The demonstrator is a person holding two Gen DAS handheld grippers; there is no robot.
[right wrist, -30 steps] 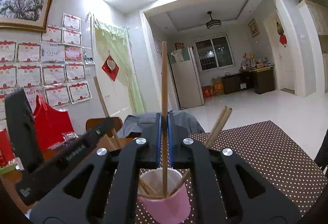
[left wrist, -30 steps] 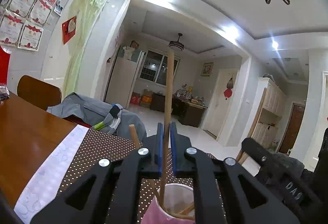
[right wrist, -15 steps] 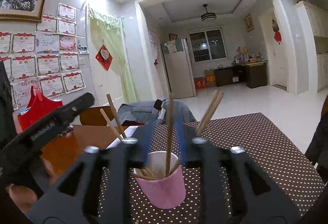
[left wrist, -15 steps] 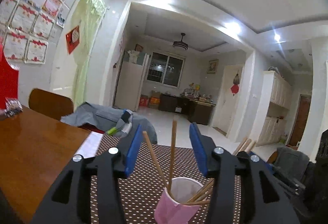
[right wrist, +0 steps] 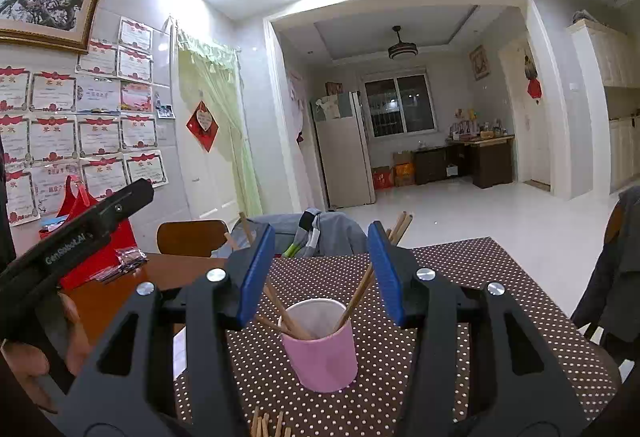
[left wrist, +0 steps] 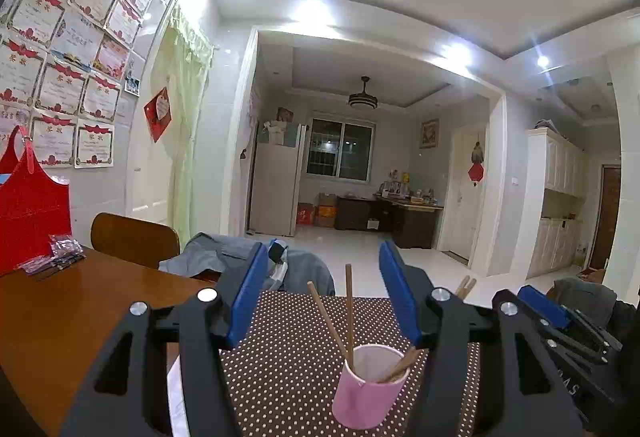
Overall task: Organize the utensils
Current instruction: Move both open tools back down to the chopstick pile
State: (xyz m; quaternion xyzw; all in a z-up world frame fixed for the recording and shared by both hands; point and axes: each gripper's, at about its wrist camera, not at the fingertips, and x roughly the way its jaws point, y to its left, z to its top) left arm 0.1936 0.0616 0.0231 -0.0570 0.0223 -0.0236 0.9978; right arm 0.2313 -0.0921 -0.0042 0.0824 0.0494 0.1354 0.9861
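Pink cup (right wrist: 323, 349) stands beyond the opening right claw (right wrist: 320, 271) — untouched.

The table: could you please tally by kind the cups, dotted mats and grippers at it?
Pink cup: 1
Dotted mat: 1
Grippers: 2, the left gripper and the right gripper, the jaws of both opening and pressing on nothing
Total: 4
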